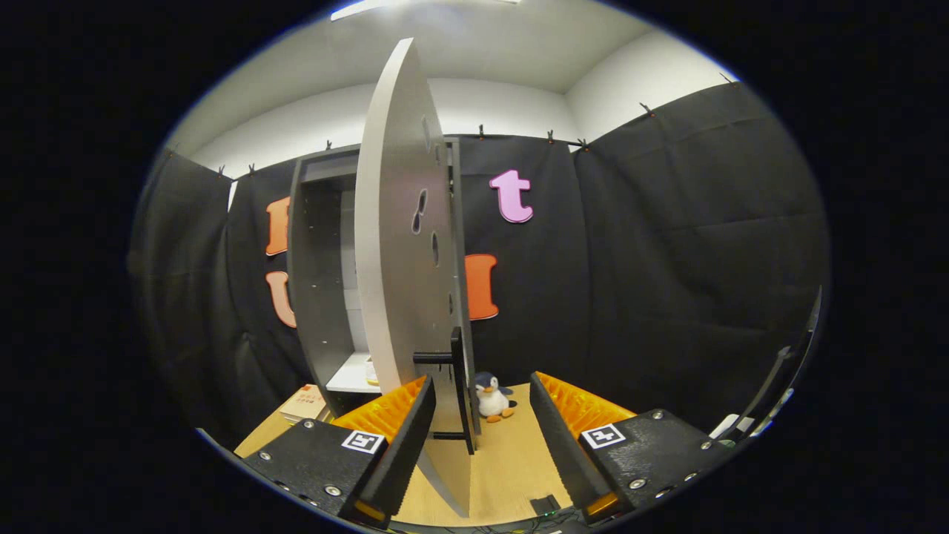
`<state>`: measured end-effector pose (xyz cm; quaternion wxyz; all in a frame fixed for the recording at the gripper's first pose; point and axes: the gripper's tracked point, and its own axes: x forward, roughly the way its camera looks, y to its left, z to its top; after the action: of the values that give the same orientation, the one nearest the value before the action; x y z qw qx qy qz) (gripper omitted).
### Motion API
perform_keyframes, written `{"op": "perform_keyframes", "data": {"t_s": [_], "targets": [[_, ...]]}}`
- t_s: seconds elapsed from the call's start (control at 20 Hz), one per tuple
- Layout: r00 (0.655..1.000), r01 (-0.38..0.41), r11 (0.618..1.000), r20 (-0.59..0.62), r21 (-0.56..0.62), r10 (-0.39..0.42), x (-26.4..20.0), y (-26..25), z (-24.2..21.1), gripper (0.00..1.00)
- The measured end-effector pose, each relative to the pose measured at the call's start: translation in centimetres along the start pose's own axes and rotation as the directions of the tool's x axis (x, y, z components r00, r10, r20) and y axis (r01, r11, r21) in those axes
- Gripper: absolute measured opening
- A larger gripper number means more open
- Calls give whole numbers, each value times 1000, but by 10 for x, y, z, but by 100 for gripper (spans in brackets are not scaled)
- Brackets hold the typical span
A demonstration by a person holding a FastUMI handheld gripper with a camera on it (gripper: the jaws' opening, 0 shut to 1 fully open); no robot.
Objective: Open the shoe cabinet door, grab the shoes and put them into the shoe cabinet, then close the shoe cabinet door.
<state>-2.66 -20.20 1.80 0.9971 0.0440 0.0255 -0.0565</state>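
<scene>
Black cloth walls under a white ceiling; pale wood floor [504, 460] below. Grey shoe cabinet [315, 282] stands at 11 o'clock from the fingers, open side showing, a white shelf [352, 374] low inside. Shoe cabinet door [400, 245] swung out edge-on toward the camera, its dark bar handle [461, 389] at 12 o'clock, between the fingers. Gripper [478, 415] fingers spread apart, the handle close to the left one; contact cannot be told. Plush penguin [491, 397] on the floor just beyond the handle. Cardboard box [304, 404] by the cabinet foot at 10 o'clock.
</scene>
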Motion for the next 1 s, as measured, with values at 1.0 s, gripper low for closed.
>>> {"op": "perform_keyframes", "data": {"t_s": [1.0], "targets": [[917, -398, 915, -27, -63, 397, 118, 245, -13, 86]]}}
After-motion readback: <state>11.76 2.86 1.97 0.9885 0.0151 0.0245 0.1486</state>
